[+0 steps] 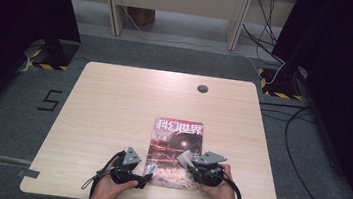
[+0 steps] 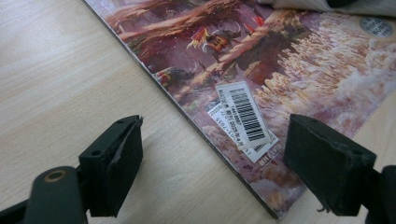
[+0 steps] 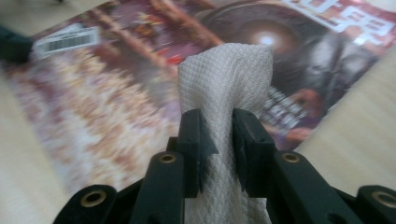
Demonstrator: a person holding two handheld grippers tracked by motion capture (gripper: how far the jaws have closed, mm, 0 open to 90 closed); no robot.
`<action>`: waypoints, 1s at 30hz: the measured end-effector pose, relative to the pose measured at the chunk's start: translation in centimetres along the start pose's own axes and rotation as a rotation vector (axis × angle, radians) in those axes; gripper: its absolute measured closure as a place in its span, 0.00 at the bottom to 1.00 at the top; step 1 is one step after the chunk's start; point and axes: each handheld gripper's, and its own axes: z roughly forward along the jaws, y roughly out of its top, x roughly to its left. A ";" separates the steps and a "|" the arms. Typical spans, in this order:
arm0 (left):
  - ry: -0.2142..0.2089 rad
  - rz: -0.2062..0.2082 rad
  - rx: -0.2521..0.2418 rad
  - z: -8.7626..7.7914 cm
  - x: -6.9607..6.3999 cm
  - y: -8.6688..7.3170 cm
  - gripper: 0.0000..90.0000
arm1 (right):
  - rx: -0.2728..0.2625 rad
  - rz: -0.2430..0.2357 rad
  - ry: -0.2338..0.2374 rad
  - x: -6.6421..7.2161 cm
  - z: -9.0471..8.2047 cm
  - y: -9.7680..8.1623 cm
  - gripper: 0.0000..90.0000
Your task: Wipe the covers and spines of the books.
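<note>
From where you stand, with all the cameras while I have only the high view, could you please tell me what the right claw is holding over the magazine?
Observer: The right claw is shut on a folded white cloth with a diamond weave.
Operator: Thank you. Is the left claw gripping the magazine?
Observer: No, the left claw stands open, its pads either side of the magazine's near corner without touching it.
Operator: Is there anything on that corner?
Observer: Yes, a white barcode sticker lies flat on the cover there.
</note>
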 end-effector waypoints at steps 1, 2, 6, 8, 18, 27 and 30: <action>0.005 0.005 0.000 0.0 0.0 0.0 0.20 | 0.003 0.003 -0.008 -0.4 0.2 0.2 0.82; 0.005 0.005 -0.001 0.0 -0.1 0.0 0.20 | 0.000 0.006 -0.019 -0.9 0.5 0.5 0.82; -0.005 -0.016 0.003 0.1 0.2 -0.1 0.19 | 0.012 0.023 -0.045 -2.4 1.6 1.7 0.82; -0.004 -0.016 0.002 0.1 0.2 -0.1 0.18 | 0.017 0.037 -0.062 -3.2 2.2 2.3 0.82; 0.004 -0.012 0.005 0.1 0.2 -0.1 0.17 | 0.063 0.106 -0.164 -7.3 5.0 5.5 0.82; 0.012 -0.007 0.001 0.1 0.0 -0.1 0.17 | 0.064 0.213 -0.233 -10.4 6.6 7.1 0.82; 0.016 -0.004 0.000 0.1 0.0 -0.1 0.17 | 0.068 0.215 -0.254 -10.4 7.1 7.6 0.82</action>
